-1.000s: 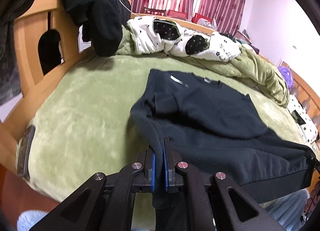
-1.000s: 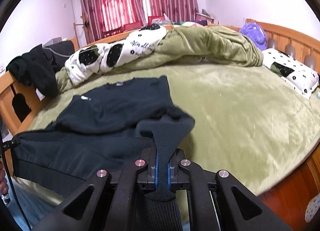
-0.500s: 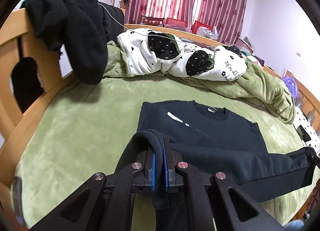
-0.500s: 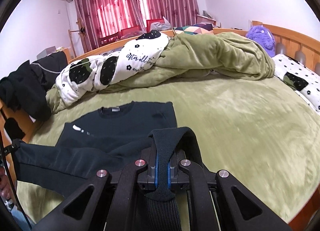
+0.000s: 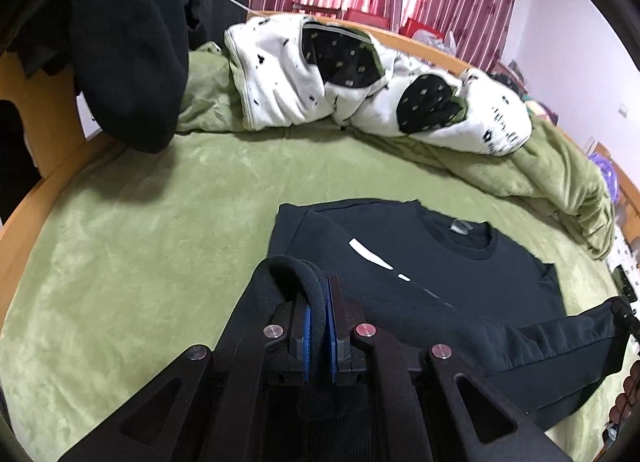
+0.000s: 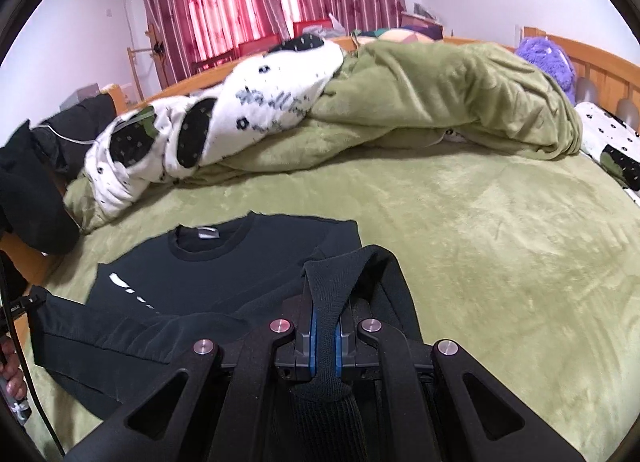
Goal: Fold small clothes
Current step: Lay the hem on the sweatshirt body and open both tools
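Lying flat on the green bedspread [image 5: 152, 230], collar away from the cameras: a black sweatshirt [image 5: 420, 258] with its lower part lifted and doubled back over the chest. Clamped tight on one corner of that raised hem, the left gripper [image 5: 318, 302]; clamped just as tight on the other corner, the right gripper [image 6: 325, 314]. Heaped behind, a white patterned quilt [image 5: 360, 94] on a rumpled green blanket [image 6: 440, 94]; no containers in view.

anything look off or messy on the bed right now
The fold looks tidy: the dark navy sweatshirt lies flat on the green plush bedspread. Only the white black-spotted blanket and the green duvet sit bunched in a heap behind it.
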`<state>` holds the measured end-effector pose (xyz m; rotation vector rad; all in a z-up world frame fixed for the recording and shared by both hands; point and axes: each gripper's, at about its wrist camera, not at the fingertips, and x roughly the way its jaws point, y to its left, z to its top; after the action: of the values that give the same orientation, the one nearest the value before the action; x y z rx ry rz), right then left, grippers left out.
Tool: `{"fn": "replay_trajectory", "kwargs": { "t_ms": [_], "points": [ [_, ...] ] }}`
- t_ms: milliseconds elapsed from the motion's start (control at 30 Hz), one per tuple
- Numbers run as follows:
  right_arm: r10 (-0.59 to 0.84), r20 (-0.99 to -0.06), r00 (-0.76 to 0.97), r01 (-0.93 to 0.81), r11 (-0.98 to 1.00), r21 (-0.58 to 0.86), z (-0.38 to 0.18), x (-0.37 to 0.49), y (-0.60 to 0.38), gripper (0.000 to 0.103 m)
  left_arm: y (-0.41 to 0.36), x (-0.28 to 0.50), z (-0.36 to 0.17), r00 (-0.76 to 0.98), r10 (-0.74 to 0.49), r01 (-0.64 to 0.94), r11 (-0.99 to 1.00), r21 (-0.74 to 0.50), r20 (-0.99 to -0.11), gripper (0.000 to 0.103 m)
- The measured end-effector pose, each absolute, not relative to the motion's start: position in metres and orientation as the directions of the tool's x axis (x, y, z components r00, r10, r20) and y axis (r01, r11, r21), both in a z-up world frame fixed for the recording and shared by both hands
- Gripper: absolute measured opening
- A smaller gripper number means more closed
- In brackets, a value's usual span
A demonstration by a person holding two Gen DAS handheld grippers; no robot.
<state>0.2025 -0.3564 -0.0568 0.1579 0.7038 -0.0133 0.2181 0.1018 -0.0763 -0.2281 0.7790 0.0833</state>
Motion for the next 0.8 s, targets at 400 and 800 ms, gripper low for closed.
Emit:
{"fn": "replay_trajectory", "kwargs": {
  "t_ms": [400, 800],
  "points": [
    [-0.002, -0.748, 0.664, 0.104, 0.991, 0.09, -0.128, 0.247, -0.365, 0.008, 0.09, 0.248, -0.121, 0.652, 0.077, -0.129, 0.992, -0.01, -0.754, 0.009],
    [-0.103, -0.755, 0.647, 0.119, 0.992, -0.033, -0.125, 0.216, -0.366, 0.054, 0.092, 0.232, -0.123, 0.609, 0.094, -0.144, 0.99, 0.006, -0.788, 0.034]
  ]
}}
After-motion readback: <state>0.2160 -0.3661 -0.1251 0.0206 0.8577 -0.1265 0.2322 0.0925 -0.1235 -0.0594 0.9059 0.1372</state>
